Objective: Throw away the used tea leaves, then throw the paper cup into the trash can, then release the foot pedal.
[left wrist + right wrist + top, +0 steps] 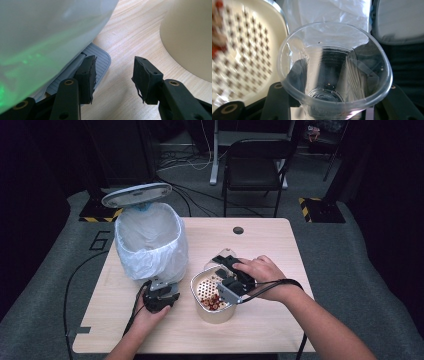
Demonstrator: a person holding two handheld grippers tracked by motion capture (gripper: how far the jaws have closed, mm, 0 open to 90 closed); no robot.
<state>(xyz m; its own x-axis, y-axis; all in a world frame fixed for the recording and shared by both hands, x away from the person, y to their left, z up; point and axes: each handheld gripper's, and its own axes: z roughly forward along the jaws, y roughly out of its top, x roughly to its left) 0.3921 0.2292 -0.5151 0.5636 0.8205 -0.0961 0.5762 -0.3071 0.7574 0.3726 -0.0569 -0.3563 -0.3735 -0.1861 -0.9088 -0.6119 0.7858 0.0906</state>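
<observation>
A cream bowl with a perforated strainer insert stands mid-table and holds red and brown bits. My right gripper hangs over the bowl's far rim, shut on a clear plastic cup that is tipped on its side, with its mouth facing the camera and a few specks inside. A bin lined with a white bag stands at the left with its lid raised. My left gripper sits at the bin's foot, open, with one jaw resting on the grey ribbed pedal.
The bowl's cream wall stands close to the right of my left gripper. A cable hole sits near the table's far edge. Beyond the table is a black chair. Bare wood lies in front of the bowl.
</observation>
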